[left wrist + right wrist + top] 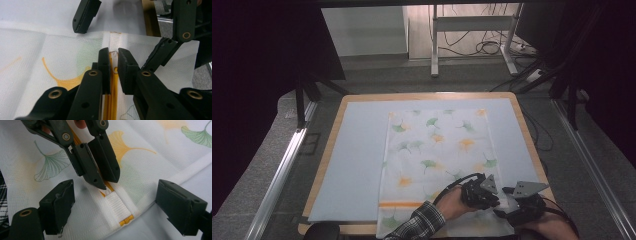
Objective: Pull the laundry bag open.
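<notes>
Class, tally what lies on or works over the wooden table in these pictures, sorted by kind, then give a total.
Grippers: 2, the left gripper shut on the orange zip pull, the right gripper open
Leaf-print mesh bags: 1
Pale blue sheets: 1
Total: 4

High view: fixed above person's side, faces forward and down, far off, takes in whole table (327,150). Left claw view: rides on left claw (113,62), looks along jaws, very near mesh bag (50,65). Right claw view: rides on right claw (113,205), equally near. Both claw views share zipper end (117,207).
</notes>
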Action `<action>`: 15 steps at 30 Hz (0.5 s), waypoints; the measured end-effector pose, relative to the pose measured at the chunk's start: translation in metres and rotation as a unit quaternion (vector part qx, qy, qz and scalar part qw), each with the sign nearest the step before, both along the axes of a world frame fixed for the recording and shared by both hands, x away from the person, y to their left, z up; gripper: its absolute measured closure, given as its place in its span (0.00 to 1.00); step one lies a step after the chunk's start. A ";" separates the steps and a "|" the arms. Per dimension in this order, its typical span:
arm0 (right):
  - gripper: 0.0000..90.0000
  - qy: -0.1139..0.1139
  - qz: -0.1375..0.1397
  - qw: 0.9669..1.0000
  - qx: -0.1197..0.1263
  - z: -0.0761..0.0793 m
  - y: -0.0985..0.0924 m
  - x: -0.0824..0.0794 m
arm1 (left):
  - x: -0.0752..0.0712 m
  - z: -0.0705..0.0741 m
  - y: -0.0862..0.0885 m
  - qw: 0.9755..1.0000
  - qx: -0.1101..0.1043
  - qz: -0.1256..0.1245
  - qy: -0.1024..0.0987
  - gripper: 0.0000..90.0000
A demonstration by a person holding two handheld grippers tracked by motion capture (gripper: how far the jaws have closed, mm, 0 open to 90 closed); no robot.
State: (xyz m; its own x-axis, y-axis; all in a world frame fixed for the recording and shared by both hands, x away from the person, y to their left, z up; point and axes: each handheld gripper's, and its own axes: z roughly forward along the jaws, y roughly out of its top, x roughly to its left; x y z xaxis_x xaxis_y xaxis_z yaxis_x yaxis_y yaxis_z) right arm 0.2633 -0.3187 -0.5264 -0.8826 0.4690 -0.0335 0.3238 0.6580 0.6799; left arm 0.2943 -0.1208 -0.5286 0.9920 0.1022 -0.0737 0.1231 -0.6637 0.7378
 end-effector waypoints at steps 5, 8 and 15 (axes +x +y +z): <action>0.18 0.000 0.000 1.000 0.000 0.000 0.000 0.000 | 0.001 0.000 -0.001 1.000 0.006 0.001 0.005 0.95; 0.18 0.000 0.000 1.000 0.000 0.000 0.000 0.000 | 0.002 0.001 0.000 1.000 0.007 0.004 0.011 0.99; 0.18 -0.001 0.000 1.000 0.001 0.000 0.000 0.000 | 0.005 0.003 0.001 1.000 0.005 0.008 0.026 1.00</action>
State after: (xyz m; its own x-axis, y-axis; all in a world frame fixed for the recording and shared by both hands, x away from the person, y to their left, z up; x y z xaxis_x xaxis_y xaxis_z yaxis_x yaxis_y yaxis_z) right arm 0.2631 -0.3187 -0.5263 -0.8827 0.4688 -0.0340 0.3229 0.6573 0.6809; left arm 0.2998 -0.1202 -0.5256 0.9850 0.1191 -0.1247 0.1724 -0.6690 0.7230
